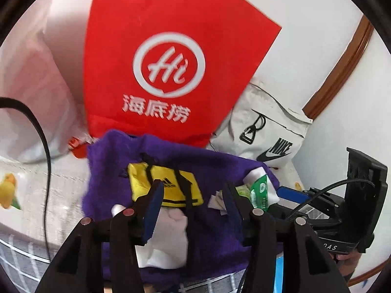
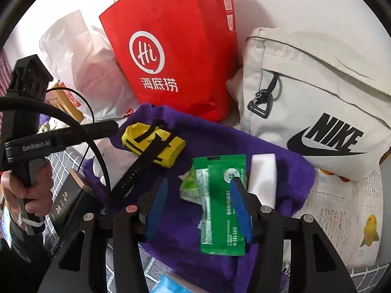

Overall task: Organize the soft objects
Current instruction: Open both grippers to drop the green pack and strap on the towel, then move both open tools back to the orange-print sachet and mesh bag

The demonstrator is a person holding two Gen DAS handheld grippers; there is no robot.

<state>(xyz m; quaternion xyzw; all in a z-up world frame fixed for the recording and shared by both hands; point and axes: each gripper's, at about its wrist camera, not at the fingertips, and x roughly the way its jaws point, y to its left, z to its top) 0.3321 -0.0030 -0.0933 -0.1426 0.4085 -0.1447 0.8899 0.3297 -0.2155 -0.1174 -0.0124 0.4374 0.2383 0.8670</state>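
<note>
While piling small stuff on purple towel [image 2: 220, 131]: left tool [image 1: 193, 200] unclenched, nothing gripped, over yellow pouch [image 1: 166, 185]; right tool [image 2: 199, 204] loose around green packet [image 2: 221, 202].

Left hand-held gripper [image 1: 193, 195]: matte black angular frame; two fingers with blue ribbed pads [image 1: 154, 210]; round silver and reddish pivot screws on the linkage arms. Right hand-held gripper [image 2: 200, 195]: same black frame, blue ribbed pads [image 2: 240, 207], silver and reddish screws. Left unit seen from the right wrist camera: black body with white lettering "GenRobot.AI", thick black cable [image 2: 73, 127] looping from it, white zip tie at the handle. Person's hand [image 2: 24, 190] on the handle, dark sleeve below
</note>
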